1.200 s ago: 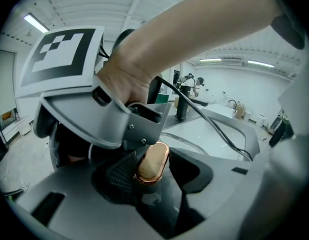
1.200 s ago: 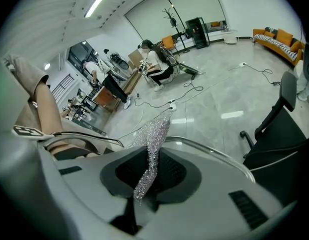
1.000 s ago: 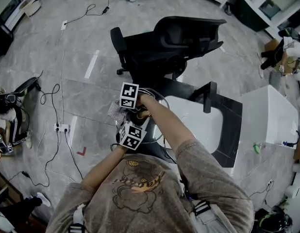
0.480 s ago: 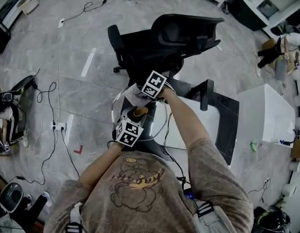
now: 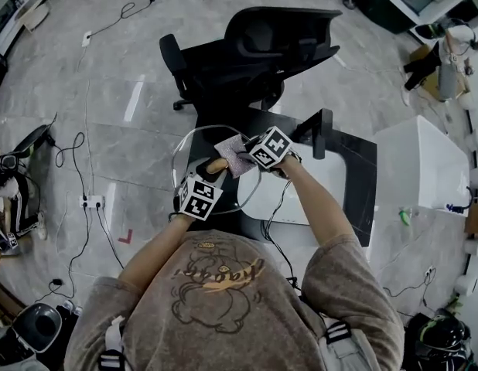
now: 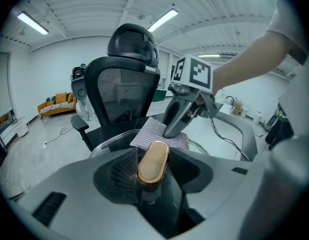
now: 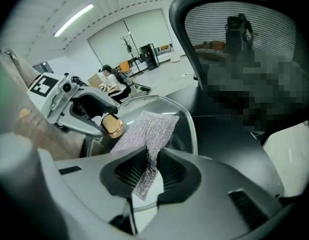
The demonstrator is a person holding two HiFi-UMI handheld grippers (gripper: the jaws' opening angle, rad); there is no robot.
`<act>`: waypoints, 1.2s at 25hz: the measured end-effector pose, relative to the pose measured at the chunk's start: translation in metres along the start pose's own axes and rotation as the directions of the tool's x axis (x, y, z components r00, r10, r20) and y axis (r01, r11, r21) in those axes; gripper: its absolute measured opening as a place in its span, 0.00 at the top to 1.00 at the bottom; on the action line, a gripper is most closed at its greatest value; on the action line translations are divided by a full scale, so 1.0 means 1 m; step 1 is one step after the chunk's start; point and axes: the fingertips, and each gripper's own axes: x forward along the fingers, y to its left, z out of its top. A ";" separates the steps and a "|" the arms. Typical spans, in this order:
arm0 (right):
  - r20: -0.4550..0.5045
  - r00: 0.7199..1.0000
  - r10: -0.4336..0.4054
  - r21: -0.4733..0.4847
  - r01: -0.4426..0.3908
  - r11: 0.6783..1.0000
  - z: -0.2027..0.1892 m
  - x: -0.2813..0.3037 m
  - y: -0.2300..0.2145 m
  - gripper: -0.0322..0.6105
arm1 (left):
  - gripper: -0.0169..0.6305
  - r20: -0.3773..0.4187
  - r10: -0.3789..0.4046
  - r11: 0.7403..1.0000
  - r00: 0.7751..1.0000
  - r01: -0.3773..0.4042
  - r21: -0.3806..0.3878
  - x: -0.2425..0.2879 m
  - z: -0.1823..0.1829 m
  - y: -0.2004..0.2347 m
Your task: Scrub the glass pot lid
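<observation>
- The left gripper [image 6: 154, 171] has its 2 jaws closed on the gold-coloured knob [image 6: 153, 160] of the glass pot lid [image 5: 194, 151], and holds the lid in the air in front of the person's chest.
- In the head view the lid shows as a round, clear disc with a metal rim, knob side up towards the camera, above the near edge of a black table [image 5: 361, 178].
- The right gripper [image 7: 150, 171] has its 2 jaws clamped on one end of a silvery scrub cloth [image 7: 147, 134].
- The rest of the cloth fans out over the knob side of the glass, just beside the knob. It seems to lie on the glass, though the contact itself is hard to make out.
- The 2 grippers sit close together, with the right one reaching in from the far right of the knob.
- A black mesh-backed office chair [image 5: 250, 49] stands beyond the table.
- A white cabinet [image 5: 425, 168] stands to the right of the table.
- Cables and a power strip [image 5: 93, 202] lie on the grey tiled floor to the left.
</observation>
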 end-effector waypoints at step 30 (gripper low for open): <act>0.042 0.989 -0.144 0.208 0.132 0.969 -0.026 0.028 0.122 0.81 | 0.67 -0.169 -0.126 0.992 0.978 0.121 -0.038 0.001 0.001 0.002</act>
